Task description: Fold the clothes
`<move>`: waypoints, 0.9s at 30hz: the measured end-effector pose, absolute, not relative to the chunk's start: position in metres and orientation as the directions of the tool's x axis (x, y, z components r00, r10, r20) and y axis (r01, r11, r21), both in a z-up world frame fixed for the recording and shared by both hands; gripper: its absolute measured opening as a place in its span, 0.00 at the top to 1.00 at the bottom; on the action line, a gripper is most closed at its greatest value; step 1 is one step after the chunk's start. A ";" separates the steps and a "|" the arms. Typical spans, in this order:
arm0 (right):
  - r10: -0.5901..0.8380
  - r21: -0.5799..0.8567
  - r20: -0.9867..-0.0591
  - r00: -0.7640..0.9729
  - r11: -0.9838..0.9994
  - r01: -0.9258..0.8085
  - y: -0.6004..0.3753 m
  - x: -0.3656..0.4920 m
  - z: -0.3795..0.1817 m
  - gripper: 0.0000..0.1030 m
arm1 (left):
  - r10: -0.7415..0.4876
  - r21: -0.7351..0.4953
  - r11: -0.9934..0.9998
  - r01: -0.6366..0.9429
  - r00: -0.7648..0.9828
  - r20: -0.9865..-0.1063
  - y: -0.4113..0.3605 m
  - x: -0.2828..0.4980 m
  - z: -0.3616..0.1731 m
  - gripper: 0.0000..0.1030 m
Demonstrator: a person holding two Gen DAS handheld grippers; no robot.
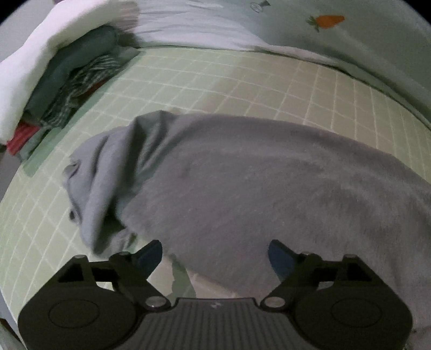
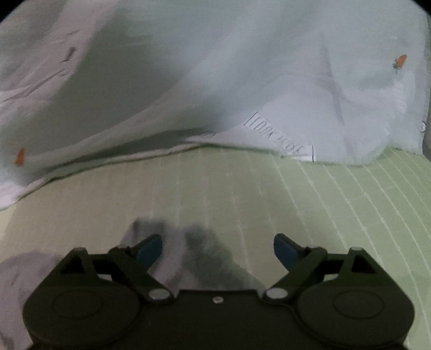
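A grey fleecy garment lies on the green checked sheet, its left part bunched into folds. In the left wrist view my left gripper hangs over the garment's near edge with its blue-padded fingers wide apart and open; the cloth lies below them, not pinched. In the right wrist view my right gripper is open too, above a blurred grey corner of the garment that lies on the green sheet. No pad presses on cloth in either view.
A stack of folded clothes, dark green, striped and red, sits at the far left under a white cloth. A pale quilt with orange carrot prints lies bunched along the far side of the bed.
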State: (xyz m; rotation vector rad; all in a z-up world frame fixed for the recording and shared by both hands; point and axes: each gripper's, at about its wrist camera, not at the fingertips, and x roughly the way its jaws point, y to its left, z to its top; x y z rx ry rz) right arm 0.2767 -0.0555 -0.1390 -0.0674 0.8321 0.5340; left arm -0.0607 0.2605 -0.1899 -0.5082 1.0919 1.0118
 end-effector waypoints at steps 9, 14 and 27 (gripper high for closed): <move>0.478 0.188 -0.785 0.395 0.790 -0.584 -0.044 0.286 -0.170 0.31 | 0.408 0.144 0.448 -0.882 0.058 -0.911 0.274 -0.044 -0.213 0.00; 0.488 0.128 -0.793 0.363 0.718 -0.684 -0.029 0.269 -0.176 0.32 | 0.374 0.086 0.439 -0.894 0.095 -0.923 0.279 -0.053 -0.214 0.00; 0.181 -0.110 -0.622 0.762 0.943 -0.314 -0.095 0.368 -0.128 0.90 | 0.459 0.195 0.538 -0.820 0.091 -0.884 0.290 -0.009 -0.208 0.00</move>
